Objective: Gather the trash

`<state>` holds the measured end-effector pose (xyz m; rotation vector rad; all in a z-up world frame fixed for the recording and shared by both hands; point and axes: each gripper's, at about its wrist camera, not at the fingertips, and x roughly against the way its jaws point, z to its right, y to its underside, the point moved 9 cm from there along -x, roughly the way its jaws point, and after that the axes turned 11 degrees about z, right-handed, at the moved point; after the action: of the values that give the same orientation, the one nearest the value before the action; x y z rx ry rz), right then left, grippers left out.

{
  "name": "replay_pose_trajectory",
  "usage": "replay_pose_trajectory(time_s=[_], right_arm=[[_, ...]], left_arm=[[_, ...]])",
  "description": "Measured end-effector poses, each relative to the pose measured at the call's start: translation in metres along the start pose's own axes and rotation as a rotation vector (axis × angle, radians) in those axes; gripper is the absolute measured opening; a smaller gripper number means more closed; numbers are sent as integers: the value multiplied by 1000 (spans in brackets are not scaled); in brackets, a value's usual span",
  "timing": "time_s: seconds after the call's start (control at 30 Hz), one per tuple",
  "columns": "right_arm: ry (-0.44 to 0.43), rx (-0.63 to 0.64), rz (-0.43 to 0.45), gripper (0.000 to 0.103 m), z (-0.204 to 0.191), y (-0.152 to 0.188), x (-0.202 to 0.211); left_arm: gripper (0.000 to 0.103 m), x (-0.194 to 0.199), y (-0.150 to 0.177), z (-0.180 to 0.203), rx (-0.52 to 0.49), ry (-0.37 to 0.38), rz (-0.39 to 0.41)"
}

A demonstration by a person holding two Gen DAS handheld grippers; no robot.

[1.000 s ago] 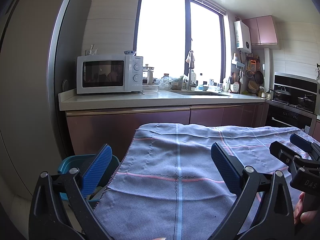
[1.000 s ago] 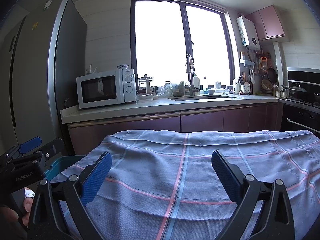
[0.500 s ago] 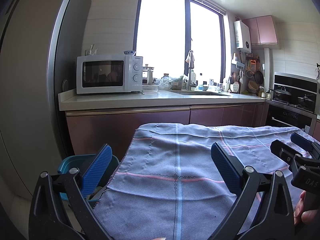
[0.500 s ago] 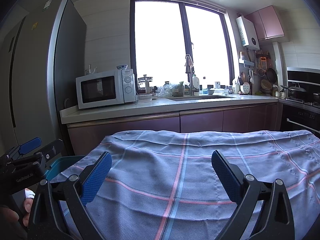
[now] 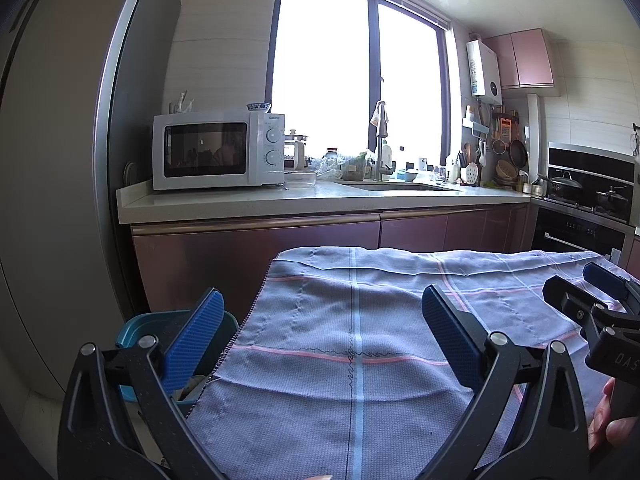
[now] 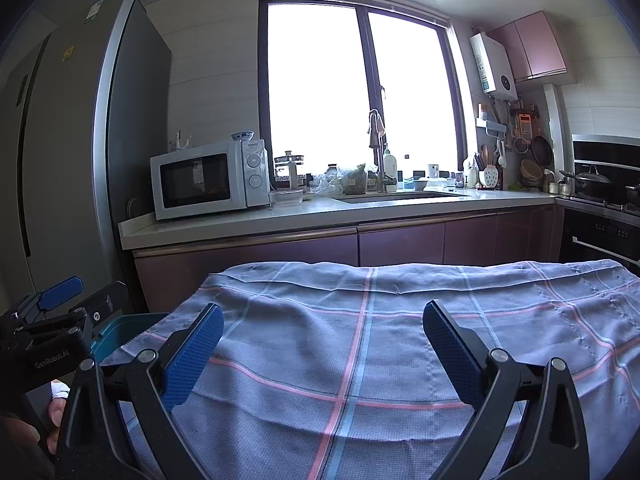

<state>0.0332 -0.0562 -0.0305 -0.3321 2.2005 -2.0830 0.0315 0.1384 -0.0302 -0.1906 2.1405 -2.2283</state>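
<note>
My left gripper (image 5: 320, 328) is open and empty above the left part of a table covered by a grey-blue checked cloth (image 5: 360, 320). My right gripper (image 6: 322, 330) is open and empty above the same cloth (image 6: 380, 320). A teal bin (image 5: 132, 332) stands on the floor at the table's left edge, with some crumpled scraps inside; it also shows in the right wrist view (image 6: 120, 328). No loose trash shows on the cloth. Each gripper appears at the edge of the other's view.
A counter (image 5: 320, 200) runs along the far wall with a white microwave (image 5: 218, 156), a sink and tap (image 5: 380, 152) and clutter. A tall grey fridge (image 5: 52, 160) stands at left. A stove with pots (image 5: 580, 196) is at right.
</note>
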Motion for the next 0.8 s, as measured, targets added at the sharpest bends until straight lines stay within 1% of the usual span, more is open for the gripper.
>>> replay_pose_trajectory(time_s=[0.8], right_arm=[[5, 2, 7, 97, 1, -3, 1]], left_arm=[[97, -4, -4, -4, -6, -5, 8]])
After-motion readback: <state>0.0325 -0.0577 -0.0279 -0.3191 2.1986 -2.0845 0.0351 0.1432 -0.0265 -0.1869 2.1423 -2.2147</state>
